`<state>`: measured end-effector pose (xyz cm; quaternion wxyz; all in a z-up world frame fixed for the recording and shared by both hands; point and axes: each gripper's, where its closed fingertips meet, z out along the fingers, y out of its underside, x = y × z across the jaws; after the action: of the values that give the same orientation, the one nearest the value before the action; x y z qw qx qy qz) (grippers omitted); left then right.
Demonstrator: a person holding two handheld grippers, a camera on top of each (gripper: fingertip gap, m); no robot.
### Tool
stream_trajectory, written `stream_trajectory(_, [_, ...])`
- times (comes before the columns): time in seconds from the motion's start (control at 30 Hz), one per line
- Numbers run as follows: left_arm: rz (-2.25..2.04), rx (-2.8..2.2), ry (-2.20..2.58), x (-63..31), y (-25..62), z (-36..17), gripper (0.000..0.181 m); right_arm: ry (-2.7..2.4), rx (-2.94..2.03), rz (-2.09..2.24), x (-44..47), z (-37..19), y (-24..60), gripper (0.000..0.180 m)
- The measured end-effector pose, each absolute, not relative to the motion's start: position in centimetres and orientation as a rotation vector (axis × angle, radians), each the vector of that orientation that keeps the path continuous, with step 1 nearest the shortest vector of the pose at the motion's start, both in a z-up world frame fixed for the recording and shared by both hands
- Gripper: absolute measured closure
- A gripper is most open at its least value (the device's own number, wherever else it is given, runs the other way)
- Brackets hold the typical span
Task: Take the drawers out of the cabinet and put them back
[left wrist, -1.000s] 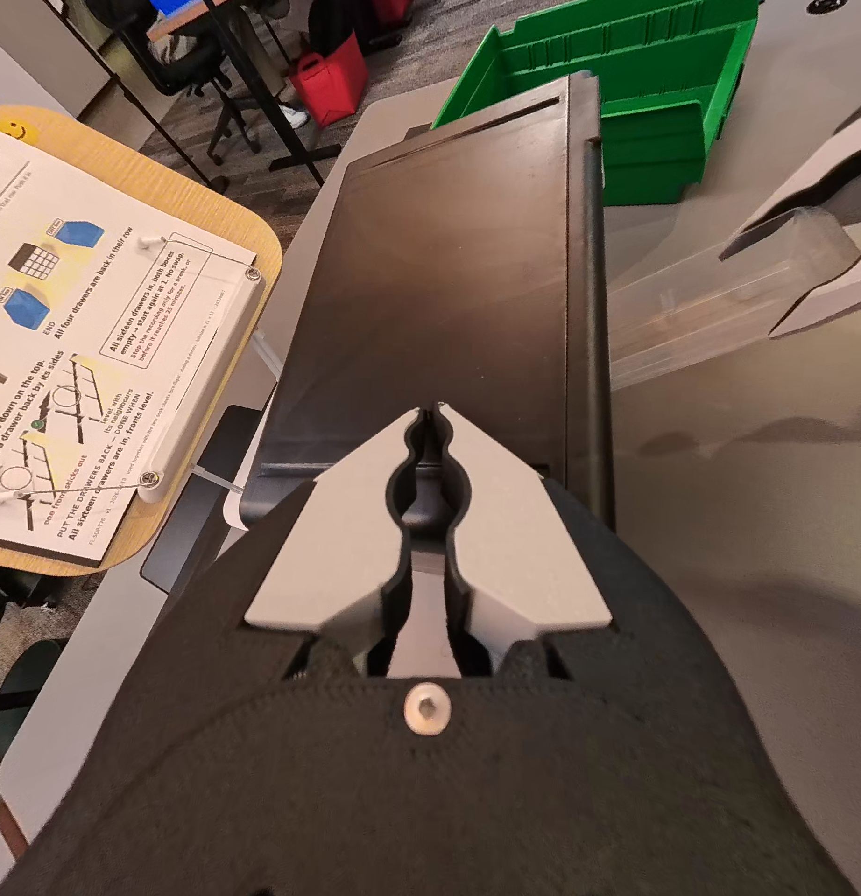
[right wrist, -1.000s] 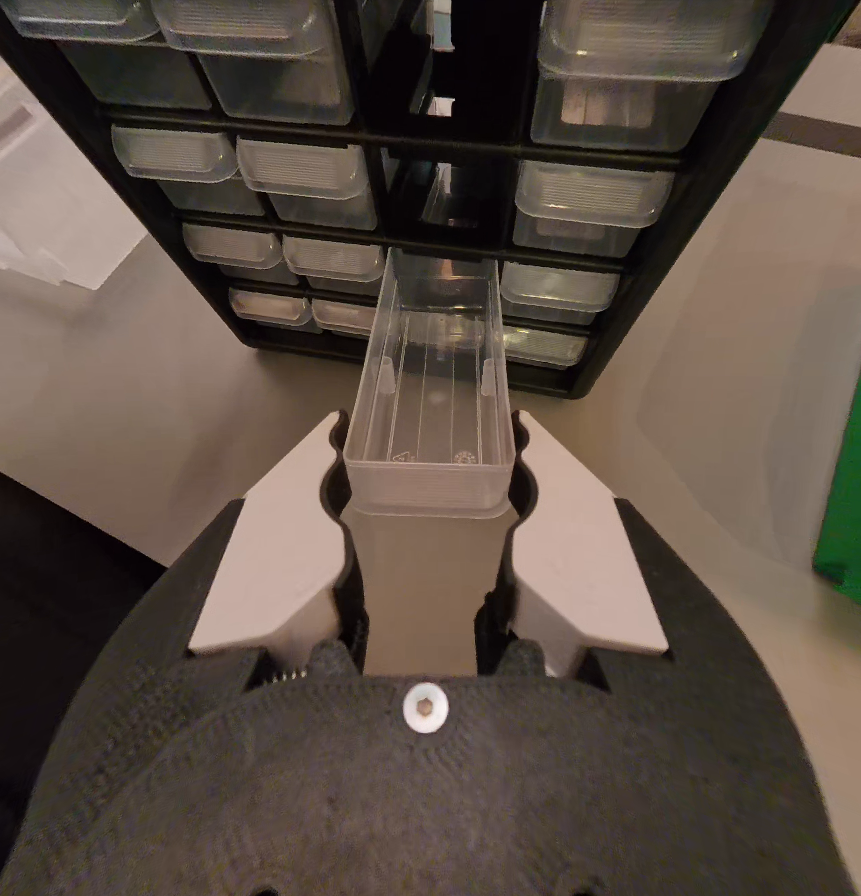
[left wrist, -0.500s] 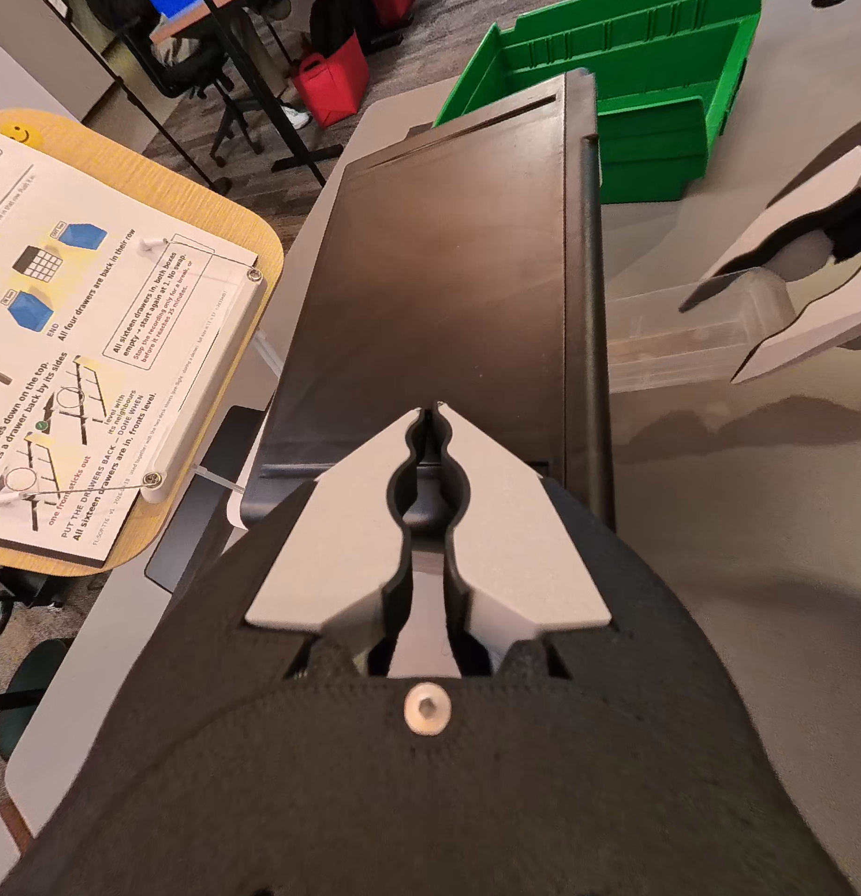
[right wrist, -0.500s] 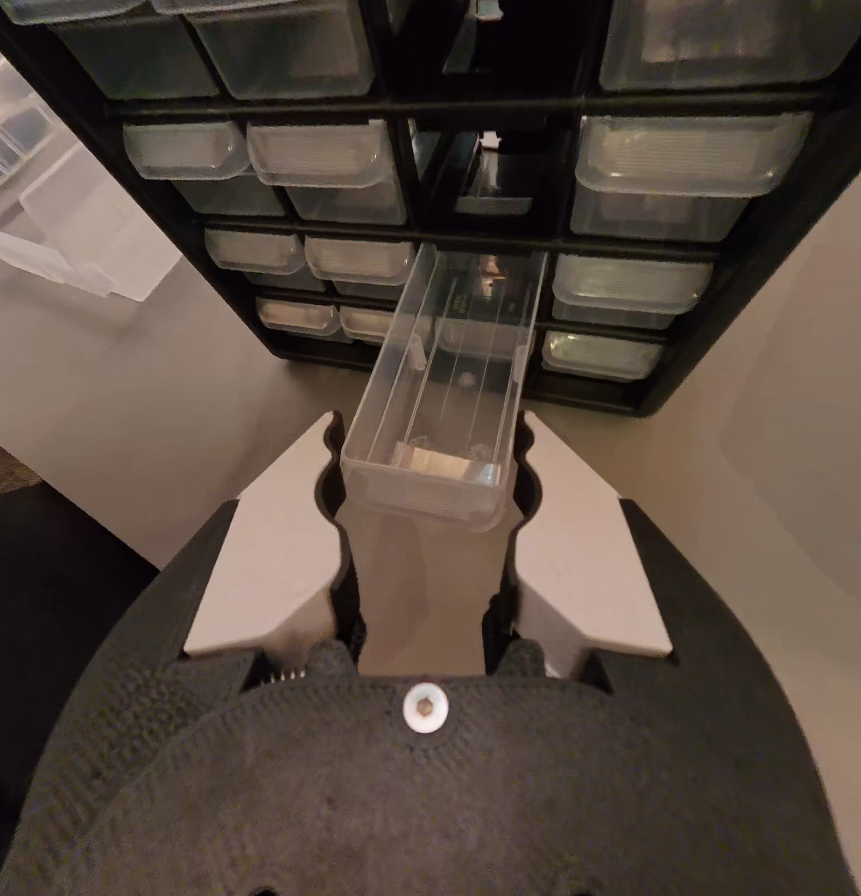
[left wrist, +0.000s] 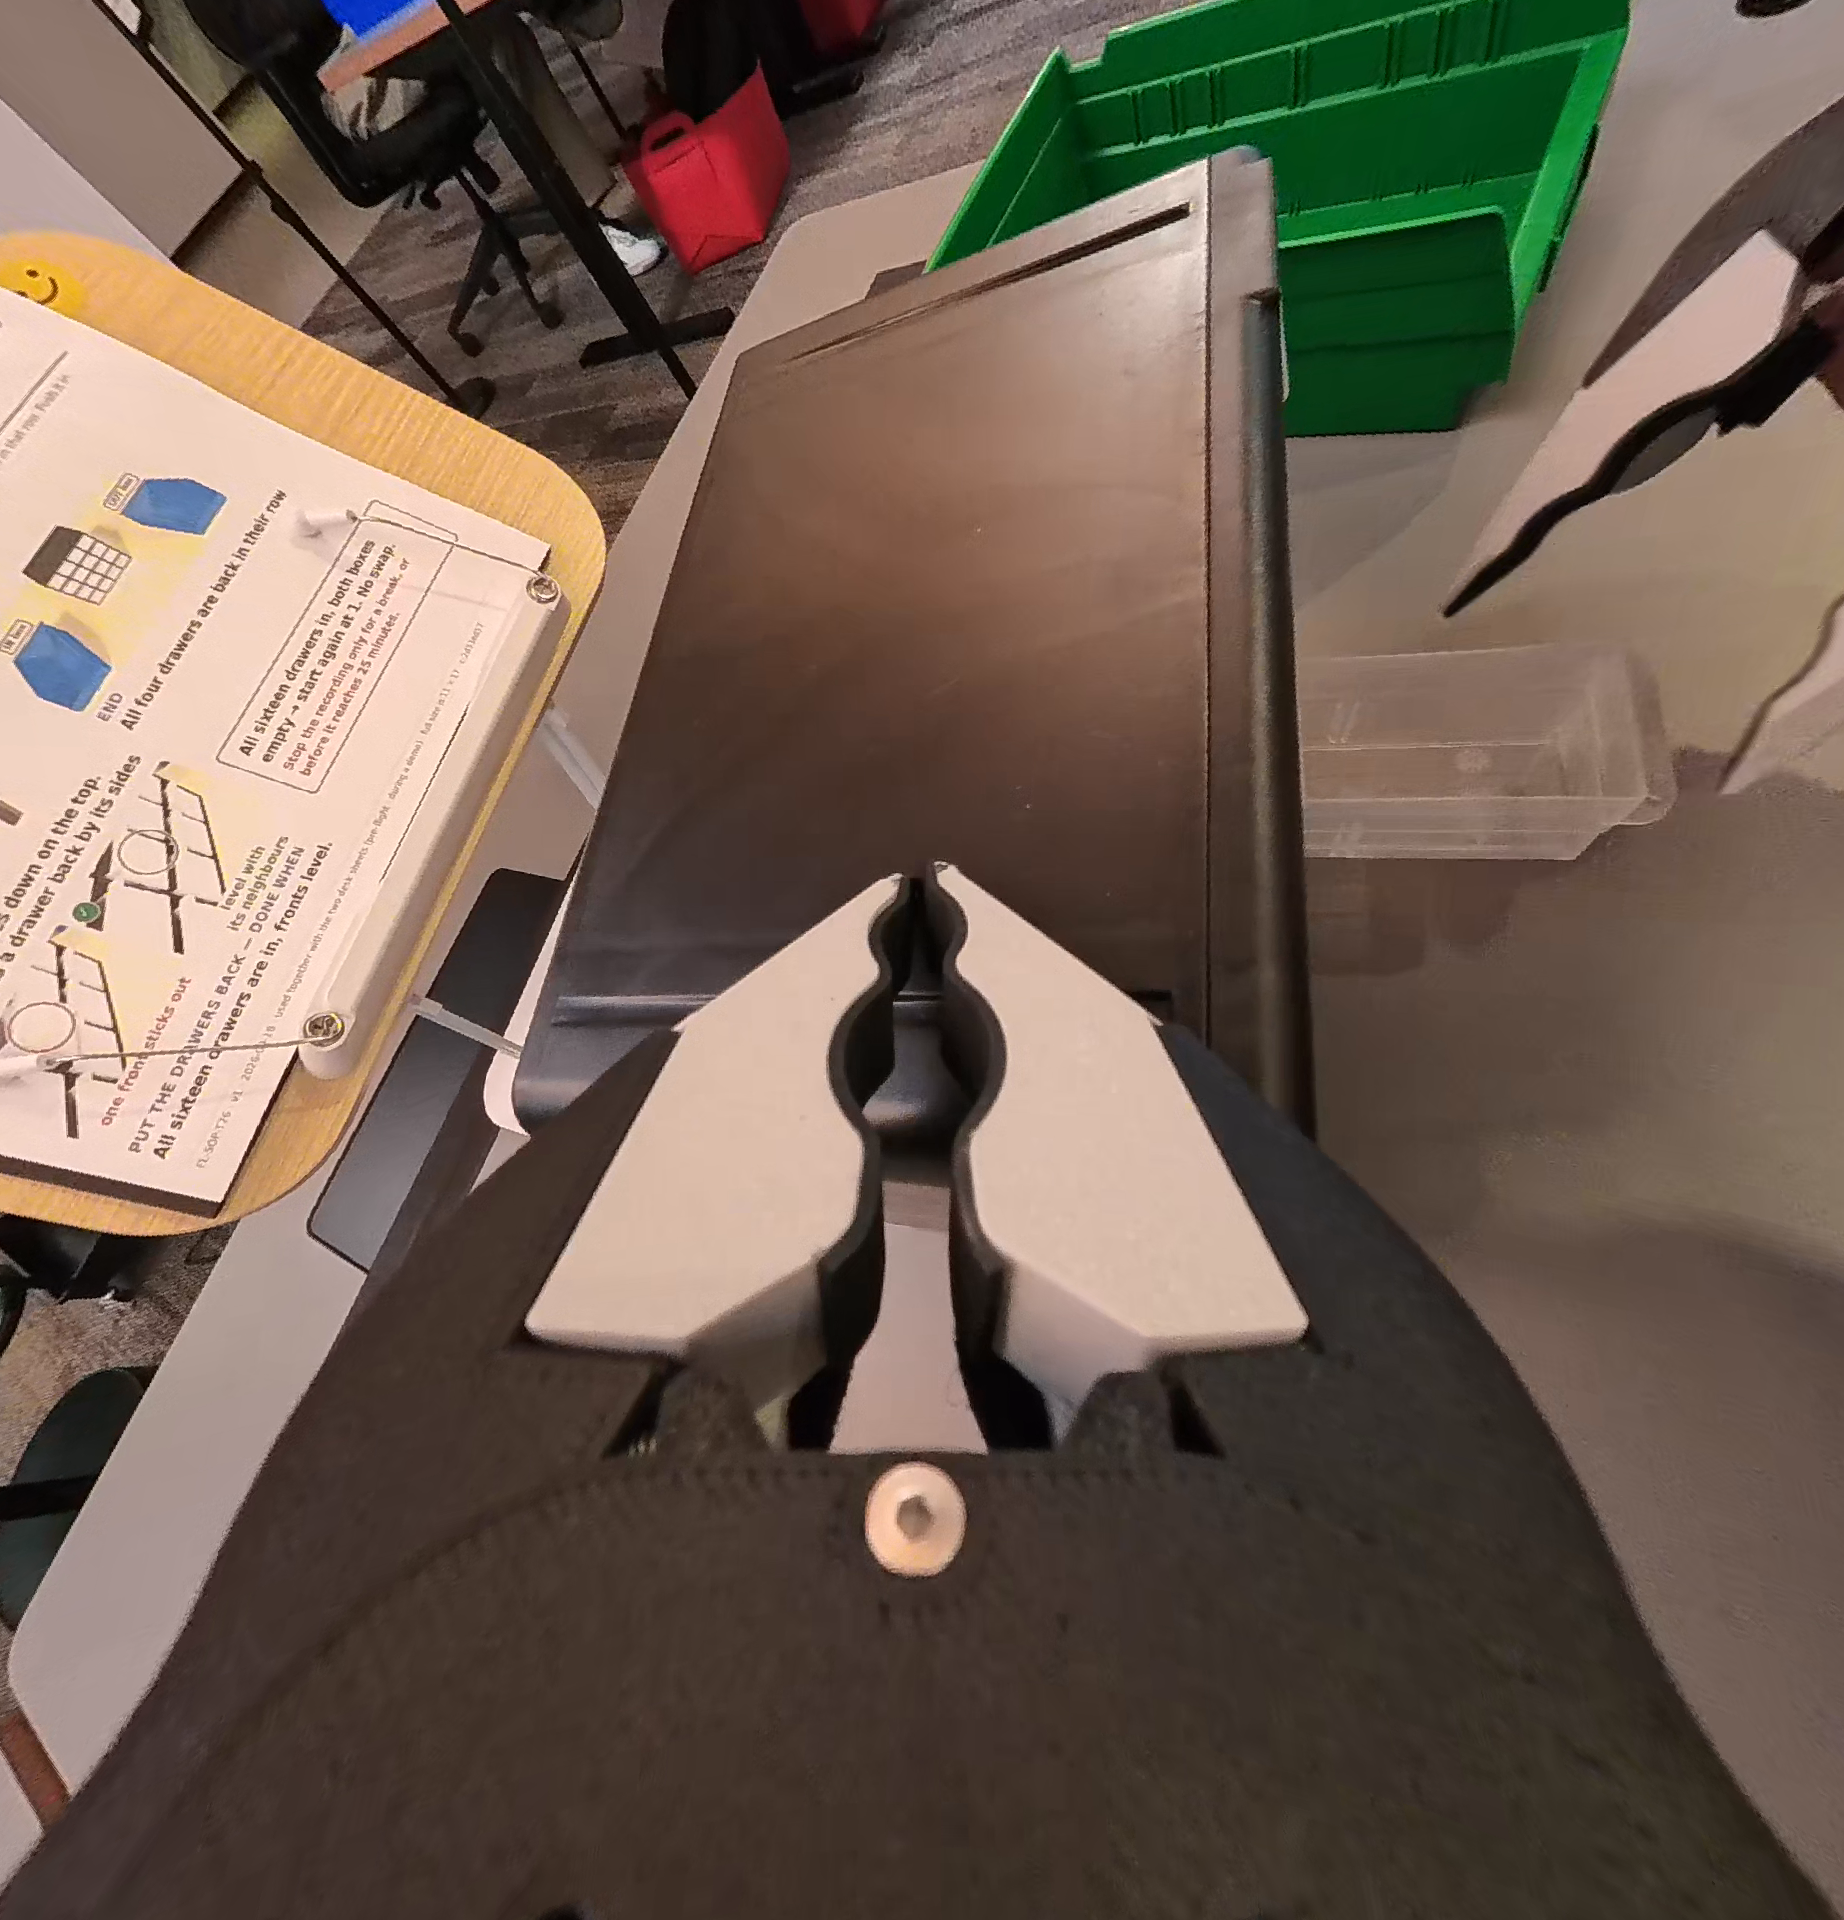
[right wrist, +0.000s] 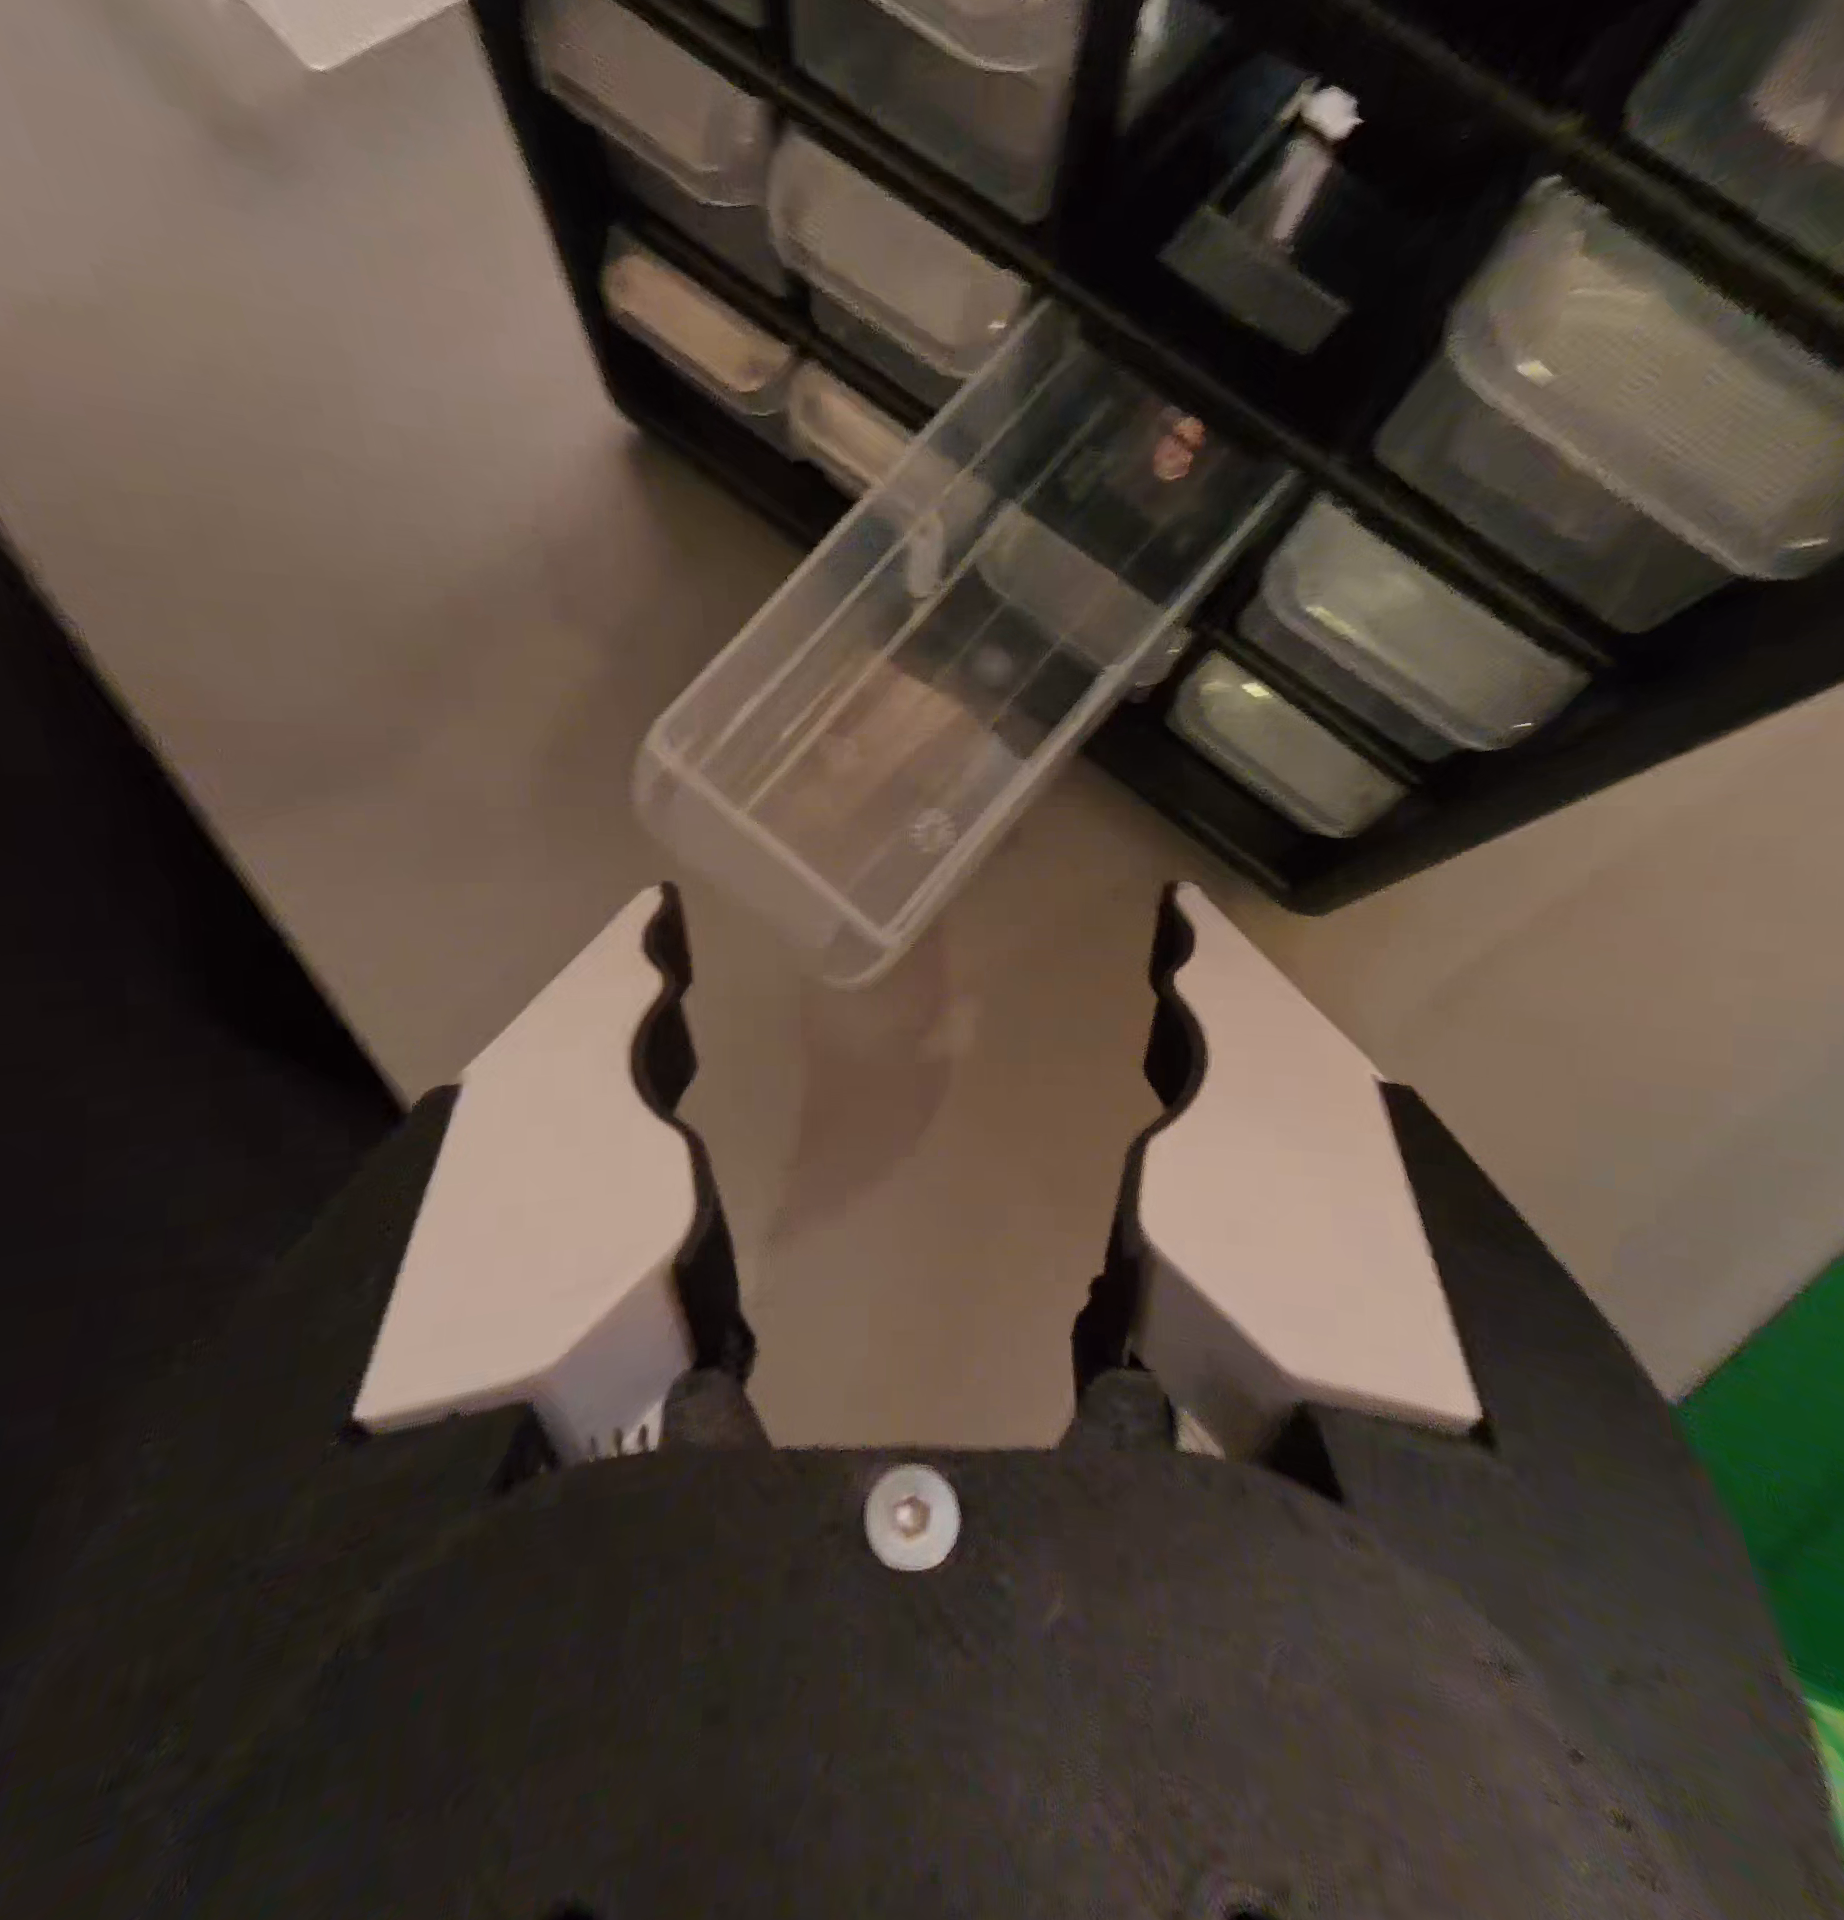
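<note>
The black cabinet stands under my left gripper, which is shut and empty, its tips resting on the cabinet's top. In the right wrist view the cabinet's front shows rows of clear drawers and an empty slot. One clear drawer sticks far out of a lower slot, its front end free over the table. My right gripper is open just short of that end, not touching it. The drawer and the right gripper also show in the left wrist view.
A green bin stands behind the cabinet and shows at the right edge. A wooden side table with an instruction sheet is at the left. A red bag and chair legs are on the floor beyond.
My right gripper has let go of the clear drawer, opened wider, drawn back and turned. The drawer stays sticking out of its slot. The left gripper has not moved.
</note>
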<state>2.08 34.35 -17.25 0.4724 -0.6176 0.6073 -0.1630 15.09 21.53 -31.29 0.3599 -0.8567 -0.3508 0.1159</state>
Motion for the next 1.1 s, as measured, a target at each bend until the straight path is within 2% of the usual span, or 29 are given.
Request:
stream_trajectory(0.03, [-0.401,-1.512,1.486,2.1,34.4,-17.3,0.181,-0.888,-2.203,0.262,15.3,-31.3,22.2,0.091])
stream_trajectory(0.07, [-0.402,-1.513,1.486,2.1,34.4,-17.3,0.181,-0.864,-2.195,0.246,15.4,-31.1,22.7,0.091])
stream_trajectory(0.1, [-0.4,-1.512,1.486,2.1,34.3,-17.3,0.181,-0.846,-2.191,0.242,15.3,-30.8,23.1,0.101])
stream_trajectory(0.13, [-0.399,-1.512,1.487,2.1,34.3,-17.3,0.181,-0.843,-2.18,0.232,15.3,-30.4,23.4,0.122])
stream_trajectory(0.17, [-0.397,-1.511,1.487,2.1,34.3,-17.3,0.181,-0.86,-2.159,0.228,15.1,-29.9,23.7,0.127])
stream_trajectory(0.37, [-0.397,-1.512,1.486,2.1,34.3,-17.3,0.181,-0.659,-2.162,0.057,16.2,-30.0,28.3,0.12])
stream_trajectory(0.4, [-0.394,-1.511,1.486,2.1,34.3,-17.3,0.181,-0.614,-2.167,0.034,16.4,-30.3,28.8,0.129])
stream_trajectory(0.43, [-0.392,-1.512,1.485,2.1,34.4,-17.3,0.181,-0.582,-2.175,0.026,16.5,-30.6,29.2,0.129])
stream_trajectory(0.53, [-0.392,-1.508,1.483,2.2,34.4,-17.3,0.181,-0.449,-2.198,0.041,16.7,-31.5,30.1,0.103])
stream_trajectory(0.6, [-0.397,-1.507,1.483,2.2,34.4,-17.3,0.181,-0.364,-2.204,0.101,16.5,-32.0,30.2,0.092])
stream_trajectory(0.7, [-0.392,-1.503,1.485,2.2,34.4,-17.3,0.181,-0.235,-2.195,0.184,17.3,-32.0,30.1,0.096])
stream_trajectory(0.9, [-0.39,-1.503,1.485,2.2,34.4,-17.3,0.181,-0.207,-2.196,0.289,17.1,-32.0,30.1,0.092])
stream_trajectory(1.03, [-0.389,-1.503,1.485,2.2,34.4,-17.3,0.181,-0.23,-2.218,0.338,15.9,-32.5,30.4,0.072])
stream_trajectory(1.1, [-0.392,-1.506,1.484,2.2,34.5,-17.3,0.181,-0.262,-2.242,0.316,15.9,-32.7,30.0,0.07])
